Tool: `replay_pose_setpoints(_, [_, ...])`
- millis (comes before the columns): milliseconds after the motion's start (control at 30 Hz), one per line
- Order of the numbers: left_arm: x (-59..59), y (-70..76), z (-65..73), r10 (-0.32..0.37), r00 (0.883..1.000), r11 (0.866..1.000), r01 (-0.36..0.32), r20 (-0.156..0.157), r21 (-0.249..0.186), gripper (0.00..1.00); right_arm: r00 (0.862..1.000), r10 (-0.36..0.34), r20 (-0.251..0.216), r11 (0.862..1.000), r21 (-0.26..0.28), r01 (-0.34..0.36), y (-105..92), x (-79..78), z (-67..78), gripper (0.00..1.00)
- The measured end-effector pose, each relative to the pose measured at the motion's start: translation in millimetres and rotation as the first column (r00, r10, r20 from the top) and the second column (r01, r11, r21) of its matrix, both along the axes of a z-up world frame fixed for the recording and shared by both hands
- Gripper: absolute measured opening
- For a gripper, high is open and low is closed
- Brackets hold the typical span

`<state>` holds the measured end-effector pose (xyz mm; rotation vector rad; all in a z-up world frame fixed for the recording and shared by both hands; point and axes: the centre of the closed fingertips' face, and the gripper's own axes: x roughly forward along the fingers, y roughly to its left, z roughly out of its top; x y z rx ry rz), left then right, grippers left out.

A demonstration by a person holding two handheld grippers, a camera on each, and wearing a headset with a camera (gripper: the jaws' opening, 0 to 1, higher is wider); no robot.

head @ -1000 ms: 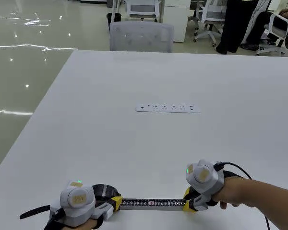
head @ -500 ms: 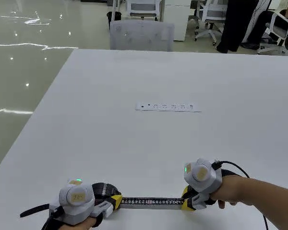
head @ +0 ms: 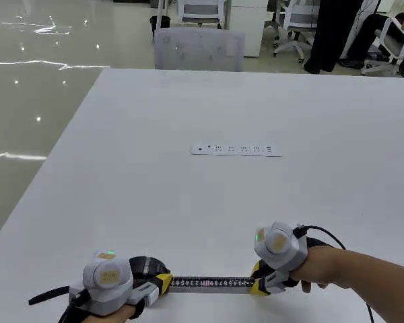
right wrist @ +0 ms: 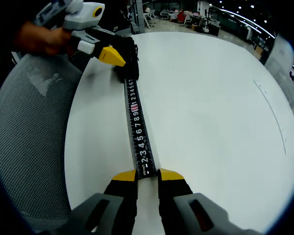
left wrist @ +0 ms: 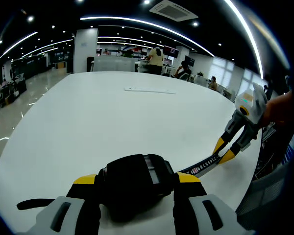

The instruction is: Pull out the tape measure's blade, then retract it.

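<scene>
My left hand-held gripper point(left wrist: 136, 177) is clamped around the black tape measure case point(head: 145, 268), which sits at the near edge of the white surface point(head: 188, 202). My right hand-held gripper point(right wrist: 147, 174) pinches the end of the blade point(right wrist: 135, 122), drawn out flat between the two.
</scene>
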<state>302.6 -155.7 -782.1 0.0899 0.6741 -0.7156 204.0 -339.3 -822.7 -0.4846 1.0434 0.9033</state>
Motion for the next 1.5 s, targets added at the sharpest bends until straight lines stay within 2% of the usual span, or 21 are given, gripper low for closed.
replay_pose_setpoints(1500, [-0.2, 1.1, 0.8, 0.005, 1.000, 1.000, -0.005, -0.003, -0.004, 0.56, 1.000, -0.014, 0.010, 0.999, 0.034, 0.014, 25.1, 10.2, 1.2, 0.14])
